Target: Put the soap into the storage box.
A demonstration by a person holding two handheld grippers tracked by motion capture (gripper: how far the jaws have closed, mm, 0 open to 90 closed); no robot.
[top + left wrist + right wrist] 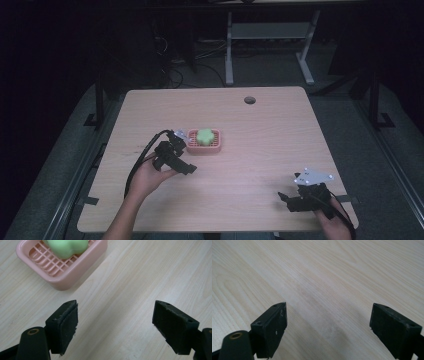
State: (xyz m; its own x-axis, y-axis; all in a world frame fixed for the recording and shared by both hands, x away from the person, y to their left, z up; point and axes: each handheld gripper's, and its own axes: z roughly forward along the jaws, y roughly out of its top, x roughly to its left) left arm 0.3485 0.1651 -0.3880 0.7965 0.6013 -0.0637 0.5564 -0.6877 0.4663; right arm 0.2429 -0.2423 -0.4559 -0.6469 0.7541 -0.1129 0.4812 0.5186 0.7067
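Plainly, the lobed pale-green soap bar [67,247] lies in the slatted pink plastic soap dish [63,277], just beside the left gripper [113,322], jaws wide and empty. It looks light, probably slippery; pinch its waist. The right gripper [328,327] gapes wide, well apart.

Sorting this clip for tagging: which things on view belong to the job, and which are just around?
In the job:
- green soap
- pink soap dish
- left gripper, jaws open, beside the dish

Just around:
- right gripper, jaws open over bare table
- table's cable hole
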